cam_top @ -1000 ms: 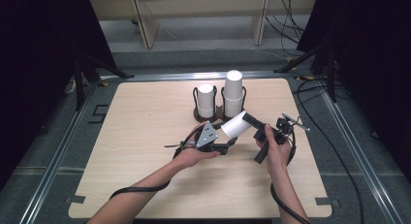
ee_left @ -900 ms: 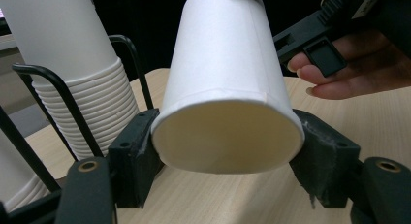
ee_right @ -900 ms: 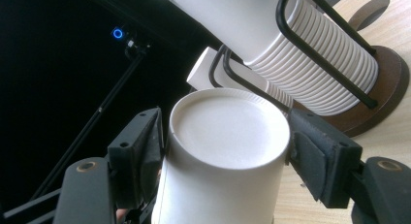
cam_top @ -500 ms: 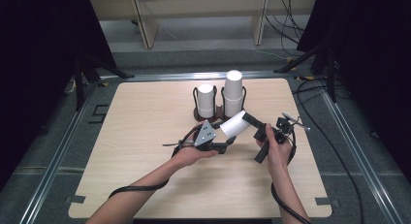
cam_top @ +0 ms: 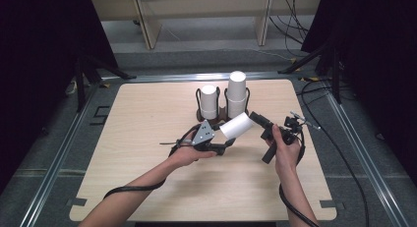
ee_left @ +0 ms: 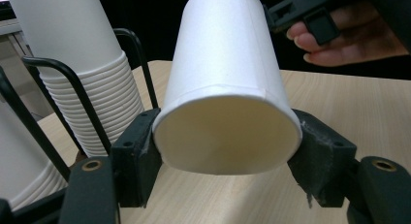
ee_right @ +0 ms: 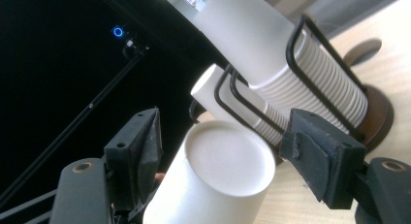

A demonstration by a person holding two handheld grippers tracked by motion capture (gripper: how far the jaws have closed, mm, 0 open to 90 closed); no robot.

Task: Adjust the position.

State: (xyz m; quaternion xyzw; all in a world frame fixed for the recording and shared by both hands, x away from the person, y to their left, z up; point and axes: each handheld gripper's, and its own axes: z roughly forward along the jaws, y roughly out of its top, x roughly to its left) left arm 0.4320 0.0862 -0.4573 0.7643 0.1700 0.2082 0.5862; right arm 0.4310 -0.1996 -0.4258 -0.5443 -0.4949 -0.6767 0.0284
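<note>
Left gripper clamps one white cup at its rim end, both pads pressed on the wall; in the left gripper view we look straight into the cup's open mouth, and nothing lies inside it. We hold the cup on its side above the table, its base end pointing toward our right gripper. That gripper's jaws have just been opening: in the right gripper view they stand on either side of the cup's closed base, apart from it, with gaps on both sides, so they press on nothing.

Behind the cup stands a black wire rack on a dark round base, near the far edge of the table. We count two stacks of nested white cups in it, upside down: a short stack on the left and a tall stack on the right. We cannot count the single cups in each. That makes two grippers, two stacks, one rack and one loose cup.
</note>
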